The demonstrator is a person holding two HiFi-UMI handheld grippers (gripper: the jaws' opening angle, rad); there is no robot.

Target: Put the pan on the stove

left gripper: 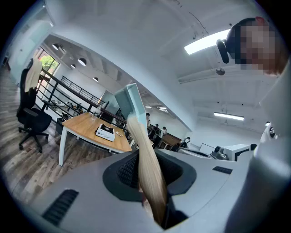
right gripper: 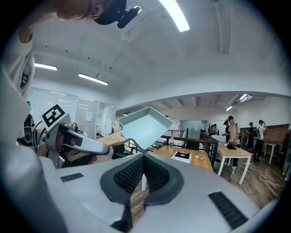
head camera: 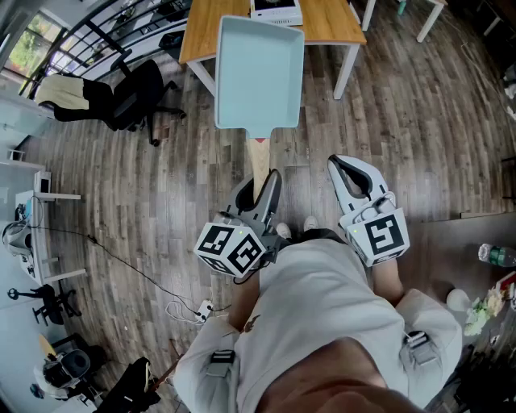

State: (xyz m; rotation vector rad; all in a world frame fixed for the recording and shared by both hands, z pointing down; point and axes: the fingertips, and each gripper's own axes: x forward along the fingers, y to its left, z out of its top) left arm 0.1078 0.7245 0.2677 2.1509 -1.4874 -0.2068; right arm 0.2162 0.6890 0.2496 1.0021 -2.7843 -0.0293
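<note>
While a person stands on a wood-plank floor (head camera: 403,113), the left gripper (head camera: 268,181) grips the pale wooden handle (head camera: 260,157) of a square, light-teal pan (head camera: 258,73), held in the air on the near side of a wooden table (head camera: 330,28). From the head view the pan's shallow body overlaps the table's near edge, its open side up, and the handle runs back from the table toward the person. The left gripper view shows both ribbed pads pressed against the handle (left gripper: 148,168), which rises from the jaws to the pan (left gripper: 131,102) seen edge-on, with the table (left gripper: 86,125) beyond.

Alongside, farther from the table than the pan, the right gripper (head camera: 342,169) holds nothing. Its own view shows the two pads drawn together at their tips, with the pan (right gripper: 144,125) aloft ahead of them and the left gripper (right gripper: 68,141) off to one side. It is clear of the handle.

A white box (head camera: 276,10) lies on the table, and a black office chair (head camera: 133,97) stands off the table's left end.
</note>
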